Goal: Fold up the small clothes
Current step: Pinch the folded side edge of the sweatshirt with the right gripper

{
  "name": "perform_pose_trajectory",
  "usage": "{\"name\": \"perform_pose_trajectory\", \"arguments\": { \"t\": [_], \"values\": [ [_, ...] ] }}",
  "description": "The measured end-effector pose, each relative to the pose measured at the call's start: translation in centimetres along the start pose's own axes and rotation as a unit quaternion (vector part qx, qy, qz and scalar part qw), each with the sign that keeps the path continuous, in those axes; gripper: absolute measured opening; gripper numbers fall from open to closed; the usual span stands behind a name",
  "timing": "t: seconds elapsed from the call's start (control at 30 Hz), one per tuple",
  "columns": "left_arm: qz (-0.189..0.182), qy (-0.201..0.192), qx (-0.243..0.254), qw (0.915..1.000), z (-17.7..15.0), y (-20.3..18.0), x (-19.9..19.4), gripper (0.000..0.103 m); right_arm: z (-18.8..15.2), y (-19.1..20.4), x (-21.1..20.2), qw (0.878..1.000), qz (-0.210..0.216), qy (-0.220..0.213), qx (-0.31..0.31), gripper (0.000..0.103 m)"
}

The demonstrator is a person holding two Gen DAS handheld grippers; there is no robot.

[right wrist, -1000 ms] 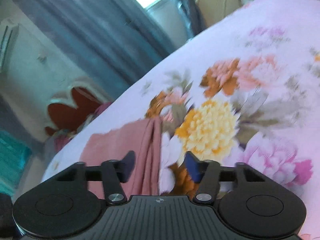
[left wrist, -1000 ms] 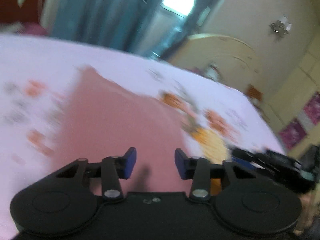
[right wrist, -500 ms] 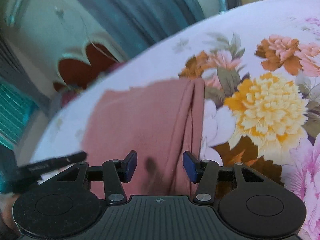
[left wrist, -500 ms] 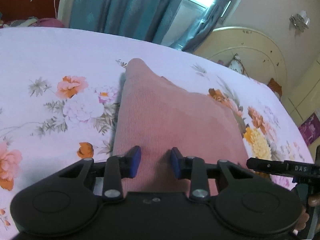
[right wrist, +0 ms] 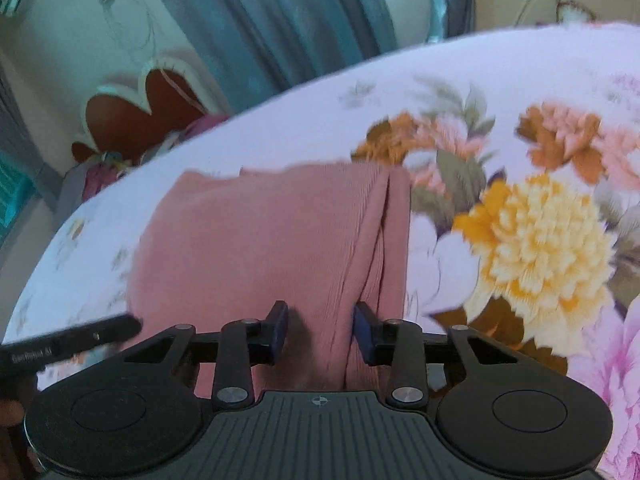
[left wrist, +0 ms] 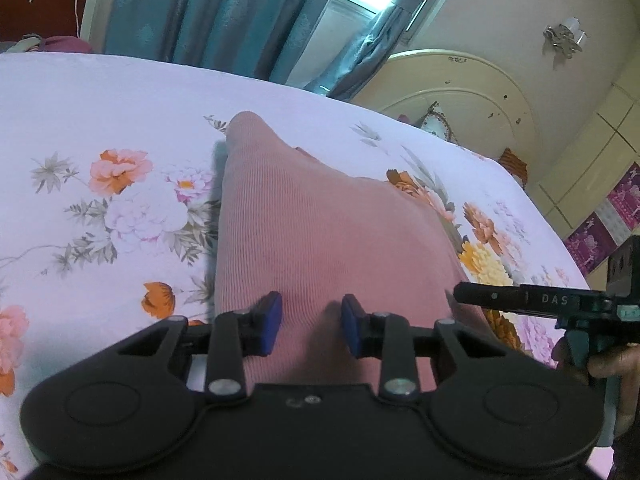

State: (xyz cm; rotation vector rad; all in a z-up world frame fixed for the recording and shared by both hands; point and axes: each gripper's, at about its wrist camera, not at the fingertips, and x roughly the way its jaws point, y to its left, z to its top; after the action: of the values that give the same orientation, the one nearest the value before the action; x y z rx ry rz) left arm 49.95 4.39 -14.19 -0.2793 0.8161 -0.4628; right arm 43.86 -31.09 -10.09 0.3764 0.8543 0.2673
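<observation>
In the left wrist view, the left claw (left wrist: 311,330) fills the lower middle of the frame, its blue-padded fingers (left wrist: 269,323) spread apart with pink cloth showing in the gap between them. That cloth is a pink ribbed garment (left wrist: 320,232), lying on the bed with the floral bedsheet (left wrist: 100,128) and running from the bottom centre up to a rounded tip just above mid-frame. Whether the pads touch the fabric or sit just over it cannot be told. At the right edge the right claw (left wrist: 460,294) reaches in as a dark bar whose tip meets the garment's right border; from this side I cannot tell how its fingers stand. Teal curtains (left wrist: 224,12) hang across the top, and a cream headboard (left wrist: 460,84) curves at the upper right.

In the right wrist view, which is somewhat blurred, the right claw (right wrist: 321,330) sits at the lower middle, fingers spread, straddling a raised lengthwise fold of the pink ribbed garment (right wrist: 256,248). The garment occupies the centre and left of centre, with doubled edges along its right side beside a large yellow flower print. The left claw (right wrist: 132,324) enters as a dark bar at the lower left, its tip at the garment's left edge. Floral bedsheet (right wrist: 500,80) covers the right half; curtains (right wrist: 280,12) fill the top.
</observation>
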Motion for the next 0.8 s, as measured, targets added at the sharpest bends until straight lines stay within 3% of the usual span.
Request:
{"name": "perform_pose_trajectory", "arguments": {
  "t": [0.2, 0.23, 0.3, 0.47, 0.63, 0.67, 0.73, 0.8],
  "values": [
    [-0.005, 0.004, 0.004, 1.0000, 0.4, 0.0, -0.2, 0.032, 0.0, 0.9, 1.2, 0.999, -0.014, 0.013, -0.025, 0.037],
    [-0.006, 0.006, 0.004, 1.0000, 0.4, 0.0, -0.2, 0.032, 0.0, 1.1, 1.3, 0.999, -0.022, 0.009, -0.036, 0.033],
    [-0.004, 0.007, 0.005, 1.0000, 0.5, 0.0, -0.1, 0.032, 0.0, 1.8, 1.5, 0.997, -0.045, 0.003, -0.060, 0.013],
    [-0.003, 0.007, 0.010, 0.9999, 1.3, 0.1, 0.2, 0.032, 0.1, 1.9, 2.1, 0.997, -0.033, 0.022, -0.062, 0.012],
    [0.000, 0.024, 0.017, 0.9996, 1.7, 0.0, 1.3, 0.032, 1.0, 0.3, 2.5, 0.999, 0.000, 0.031, -0.019, 0.015],
    [0.002, 0.023, 0.019, 0.9996, 1.7, -0.2, 1.3, 0.030, 1.0, 0.3, 2.5, 0.999, -0.004, 0.028, -0.025, 0.005],
    [-0.004, 0.003, 0.022, 0.9997, 1.8, -0.7, 0.7, 0.029, 1.2, 0.8, 1.5, 0.998, -0.035, -0.005, -0.054, 0.005],
    [-0.009, 0.000, 0.028, 0.9996, 1.8, -1.4, 0.7, 0.029, 1.7, 1.0, -0.9, 0.997, -0.031, -0.036, -0.061, 0.005]
  ]
}}
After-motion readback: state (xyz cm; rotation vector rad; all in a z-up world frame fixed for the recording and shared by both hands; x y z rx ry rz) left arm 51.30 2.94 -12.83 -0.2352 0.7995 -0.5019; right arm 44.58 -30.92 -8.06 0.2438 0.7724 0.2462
